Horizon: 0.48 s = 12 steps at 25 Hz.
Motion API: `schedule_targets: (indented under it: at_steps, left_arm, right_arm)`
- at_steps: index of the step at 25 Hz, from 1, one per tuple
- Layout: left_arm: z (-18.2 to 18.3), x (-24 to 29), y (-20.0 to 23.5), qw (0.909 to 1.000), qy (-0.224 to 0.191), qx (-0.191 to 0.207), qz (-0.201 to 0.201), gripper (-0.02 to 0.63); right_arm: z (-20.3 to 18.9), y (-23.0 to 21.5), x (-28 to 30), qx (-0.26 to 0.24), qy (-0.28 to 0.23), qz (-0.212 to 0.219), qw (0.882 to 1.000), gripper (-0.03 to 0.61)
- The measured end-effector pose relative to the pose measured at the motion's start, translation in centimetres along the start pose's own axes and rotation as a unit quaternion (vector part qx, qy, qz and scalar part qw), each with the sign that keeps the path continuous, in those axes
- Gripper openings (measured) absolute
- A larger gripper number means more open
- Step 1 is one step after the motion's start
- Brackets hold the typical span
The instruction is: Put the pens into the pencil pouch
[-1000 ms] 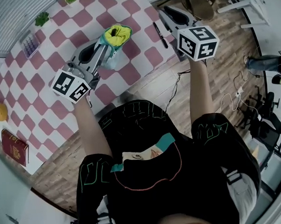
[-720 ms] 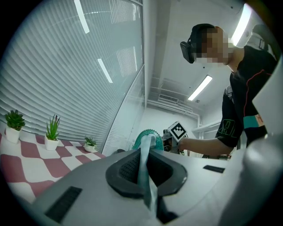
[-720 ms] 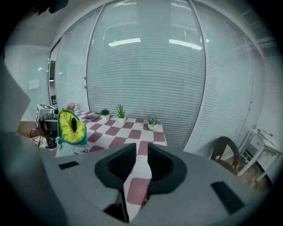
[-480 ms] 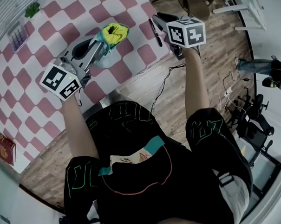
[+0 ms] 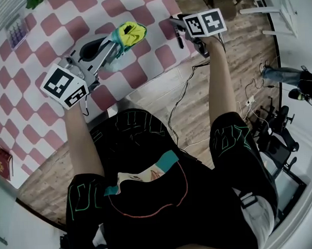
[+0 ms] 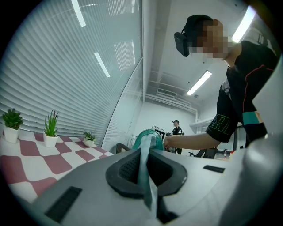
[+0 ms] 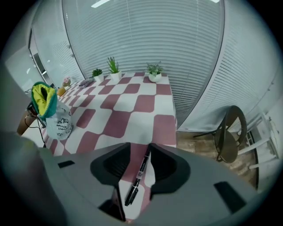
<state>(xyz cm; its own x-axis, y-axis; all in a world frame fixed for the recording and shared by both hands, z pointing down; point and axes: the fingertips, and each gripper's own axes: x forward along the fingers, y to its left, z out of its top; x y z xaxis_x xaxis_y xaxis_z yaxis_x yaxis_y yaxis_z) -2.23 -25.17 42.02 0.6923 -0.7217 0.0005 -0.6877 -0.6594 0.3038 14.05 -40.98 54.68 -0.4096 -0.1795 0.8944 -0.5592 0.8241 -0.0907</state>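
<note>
At the desk's (image 5: 138, 75) near right edge, I note one black pen (image 7: 137, 178) lying flat on the checked top, its length running almost along the line of the right tongs (image 7: 139, 159). Those tongs are tilted down over it. Their jaws have just been opening and stand wide, with the pen between them, but neither pad touches it.

The left tongs (image 5: 114, 46) are fully closed on a teal strip at the rim of the pencil pouch (image 5: 127, 35). They hold it above the desk with its yellow-lined mouth gaping, well apart from the pen.

Assessment of handling: the pen looks light, stiff and smooth-barrelled, so I expect it to roll or swivel if pinched near either end. I would take it at mid-barrel, pads square across its width, with modest pressure. The pouch appears soft and limp, with a clear body under the teal rim. I judge that it will sag and its mouth may narrow unless the rim is kept raised. The pen should go in tip first, steeply.
</note>
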Motion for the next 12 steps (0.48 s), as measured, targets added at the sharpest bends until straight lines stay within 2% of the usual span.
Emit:
schedule_targets:
  at_steps: [7, 12]
  left_arm:
    - [0.1, 0.0, 0.1, 1.0000, 0.004, 0.001, 0.000, 0.000]
    - [0.0, -0.5, 0.7, 0.9999, 0.009, 0.003, 0.004, 0.000]
  right_arm:
    - [-0.9, -1.7, 2.1, 0.040, 0.054, 0.019, 0.998, 0.147]
    - [-1.1, -2.6, 3.3, 0.052, 0.094, 0.000, 0.994, 0.112]
